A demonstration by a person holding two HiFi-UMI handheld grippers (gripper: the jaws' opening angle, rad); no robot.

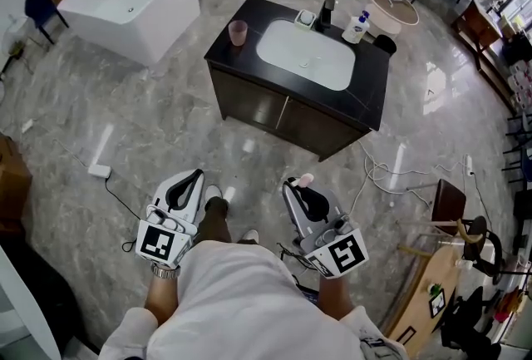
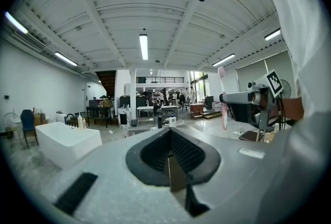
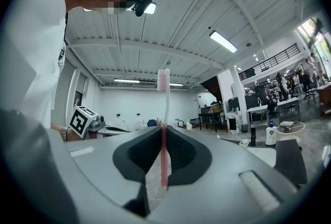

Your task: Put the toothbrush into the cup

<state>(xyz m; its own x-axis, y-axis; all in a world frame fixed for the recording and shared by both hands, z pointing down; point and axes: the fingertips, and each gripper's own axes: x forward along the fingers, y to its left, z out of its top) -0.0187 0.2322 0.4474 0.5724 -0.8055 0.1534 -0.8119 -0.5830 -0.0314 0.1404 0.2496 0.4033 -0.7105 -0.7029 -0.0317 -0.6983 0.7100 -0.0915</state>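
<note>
No legible text, nos. or brand names anywhere. Marker cube on left tongs & its twin cube on right tongs: b/w square code patterns only, no letters. Pump bottle on desk: blue label, print too small to read.

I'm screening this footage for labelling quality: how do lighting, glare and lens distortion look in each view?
Head view: even overhead light, with pale glare streaks on the glossy floor. Left gripper view: heavy fisheye with black corners; the ceiling lamp blows out. Right gripper view: same fisheye; the toothbrush is crisp against the bright ceiling.
</note>
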